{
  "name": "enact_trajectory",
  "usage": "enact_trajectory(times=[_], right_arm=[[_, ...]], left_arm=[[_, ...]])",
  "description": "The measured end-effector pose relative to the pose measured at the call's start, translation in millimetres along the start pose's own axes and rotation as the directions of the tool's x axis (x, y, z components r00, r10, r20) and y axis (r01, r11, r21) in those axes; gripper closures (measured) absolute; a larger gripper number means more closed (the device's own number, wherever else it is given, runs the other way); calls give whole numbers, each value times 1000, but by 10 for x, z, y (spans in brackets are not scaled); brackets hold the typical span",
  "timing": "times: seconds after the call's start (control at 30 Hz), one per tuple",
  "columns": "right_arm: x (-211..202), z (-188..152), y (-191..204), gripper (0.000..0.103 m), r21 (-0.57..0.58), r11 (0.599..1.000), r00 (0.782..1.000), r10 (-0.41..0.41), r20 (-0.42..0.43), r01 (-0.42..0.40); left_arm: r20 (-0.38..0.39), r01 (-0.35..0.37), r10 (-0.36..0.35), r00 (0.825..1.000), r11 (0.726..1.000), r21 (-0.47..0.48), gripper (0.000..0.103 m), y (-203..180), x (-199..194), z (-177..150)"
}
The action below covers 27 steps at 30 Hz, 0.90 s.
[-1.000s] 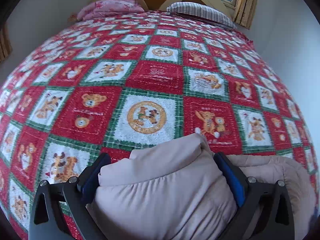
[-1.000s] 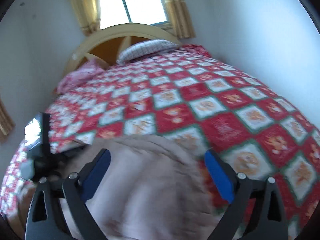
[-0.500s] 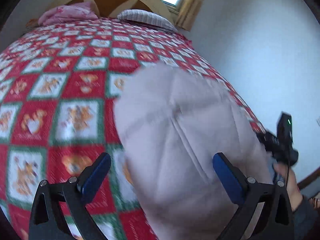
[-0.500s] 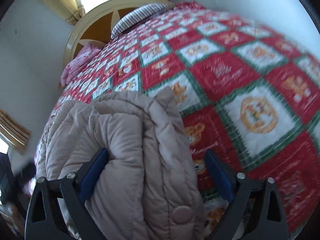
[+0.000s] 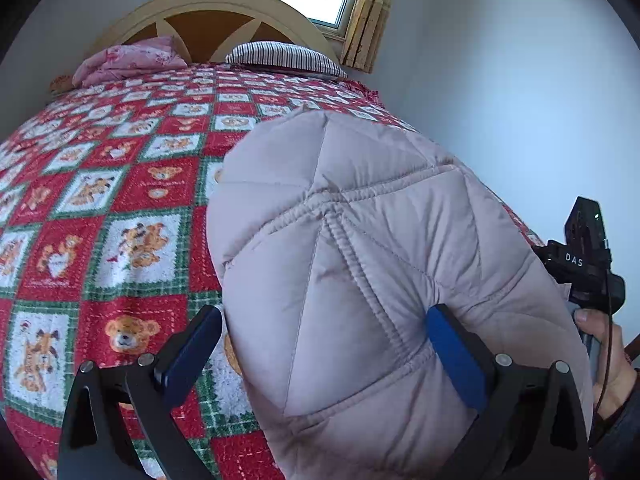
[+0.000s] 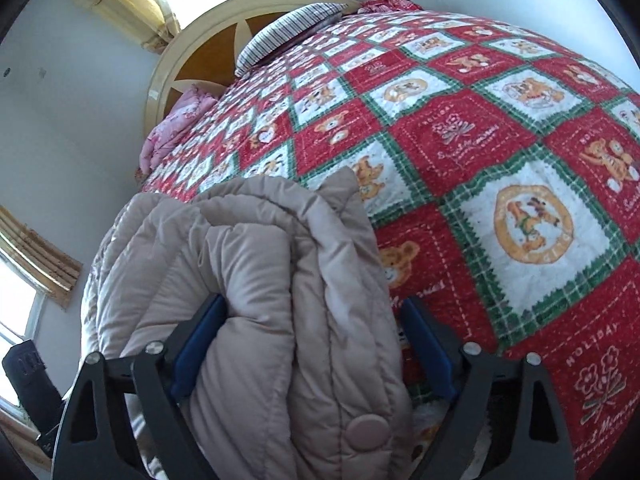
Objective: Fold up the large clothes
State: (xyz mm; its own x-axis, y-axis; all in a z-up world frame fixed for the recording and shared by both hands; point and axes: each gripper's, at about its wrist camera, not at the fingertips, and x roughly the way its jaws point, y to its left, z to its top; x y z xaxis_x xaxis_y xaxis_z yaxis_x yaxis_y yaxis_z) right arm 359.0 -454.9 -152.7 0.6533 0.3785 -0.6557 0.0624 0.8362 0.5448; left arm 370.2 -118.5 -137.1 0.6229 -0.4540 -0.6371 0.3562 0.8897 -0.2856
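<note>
A pale pink-beige quilted puffer coat (image 5: 360, 248) lies folded in a thick bundle on the bed's red, green and white bear-patterned blanket (image 5: 120, 208). My left gripper (image 5: 324, 344) stands wide open around one end of the bundle, its blue pads (image 5: 456, 352) pressing into the padding. My right gripper (image 6: 312, 340) is wide open around the other end, where the folded layers and a snap button (image 6: 366, 432) show. The coat fills the gap between both pairs of fingers. The right gripper's body (image 5: 584, 264) and the hand holding it show at the left wrist view's right edge.
A striped pillow (image 5: 284, 56) and a pink pillow (image 5: 128, 60) lie by the rounded wooden headboard (image 5: 212, 20). A window with yellow curtains (image 5: 368, 12) is behind it. A white wall (image 5: 500, 100) runs close along the bed's right side.
Both grippers have swung from the bundle's near side to its two ends, facing each other. The coat has stayed a folded bundle. The jaws have stayed wide apart.
</note>
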Motion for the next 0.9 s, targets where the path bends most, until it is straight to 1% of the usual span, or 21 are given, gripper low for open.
enact_trajectory(times=[0.07, 0.1, 0.23, 0.4, 0.57, 0.67, 0.73, 0.8, 0.83, 0.9], right_arm=[[18, -18, -2, 27, -10, 996, 996, 83, -12, -84], [28, -26, -20, 27, -1, 995, 995, 98, -17, -98], [56, -20, 4, 26, -5, 995, 994, 100, -36, -100], [102, -2, 23, 23, -14, 995, 994, 95, -51, -96], [138, 20, 49, 22, -25, 995, 994, 93, -59, -95], [132, 24, 31, 24, -29, 995, 993, 98, -62, -100], [135, 23, 38, 28, -35, 994, 992, 105, -64, -107], [128, 4, 43, 37, -38, 992, 991, 119, -66, -121], [120, -6, 59, 39, -44, 992, 991, 119, -65, -122], [97, -37, 104, 46, -61, 992, 993, 105, -59, -109]], left_arm=[[-7, 19, -19, 1000, 1000, -18, 1, 30, 39, 4], [-10, 26, -26, 1000, 999, -24, 1, 34, 52, 4], [-7, 26, -26, 1000, 999, -21, 1, -5, 77, 7], [-9, 25, -25, 1000, 1000, -11, 1, -34, 92, 16], [-16, 56, -56, 998, 998, -13, 1, -25, 114, 20], [-21, 78, -78, 997, 997, -12, 1, -20, 128, 32], [-19, 79, -78, 997, 997, 4, 4, -55, 109, 41], [-13, 73, -72, 997, 997, 35, 12, -126, 63, 46], [-11, 68, -68, 998, 996, 49, 15, -155, 48, 52], [-3, 55, -55, 998, 996, 76, 25, -205, -4, 55]])
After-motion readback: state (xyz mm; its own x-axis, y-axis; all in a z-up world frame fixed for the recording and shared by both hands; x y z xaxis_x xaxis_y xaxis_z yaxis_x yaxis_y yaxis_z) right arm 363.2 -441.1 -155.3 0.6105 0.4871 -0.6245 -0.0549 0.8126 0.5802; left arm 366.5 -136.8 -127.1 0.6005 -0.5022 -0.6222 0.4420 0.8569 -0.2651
